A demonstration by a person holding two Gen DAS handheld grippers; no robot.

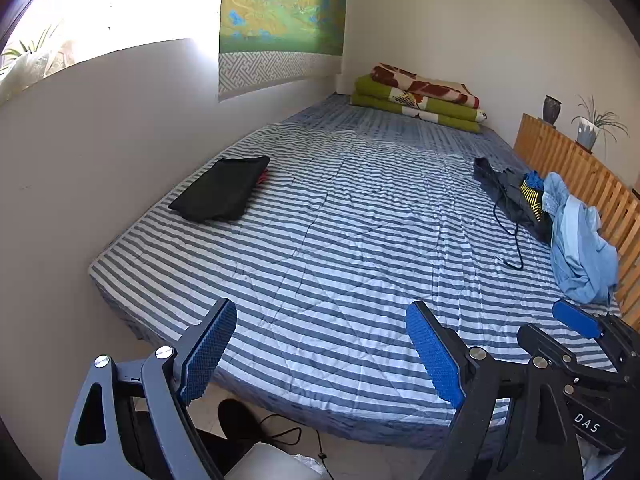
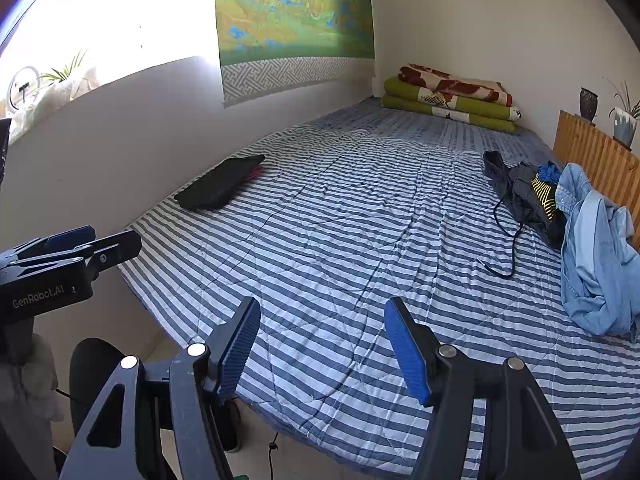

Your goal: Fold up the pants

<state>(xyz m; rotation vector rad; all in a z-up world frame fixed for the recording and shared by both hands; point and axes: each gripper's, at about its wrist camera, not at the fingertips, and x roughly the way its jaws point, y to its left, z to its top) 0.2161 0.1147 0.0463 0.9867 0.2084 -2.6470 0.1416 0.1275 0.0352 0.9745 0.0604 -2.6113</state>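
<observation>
Both grippers hang over the near edge of the striped bed (image 1: 320, 240). The left gripper (image 1: 322, 350) has its jaws wide apart, holding nothing. The right gripper (image 2: 324, 350) has its jaws apart too, holding nothing. The blue pants (image 2: 600, 264) lie crumpled at the bed's right side, by the wooden rail (image 2: 592, 152).

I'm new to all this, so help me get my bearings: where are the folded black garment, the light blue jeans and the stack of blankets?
Folded black garment (image 1: 222, 190): left wrist view, middle of its top.
Light blue jeans (image 2: 596, 264): right wrist view, crumpled middle.
Stack of blankets (image 1: 420, 98): left wrist view, front side.
</observation>
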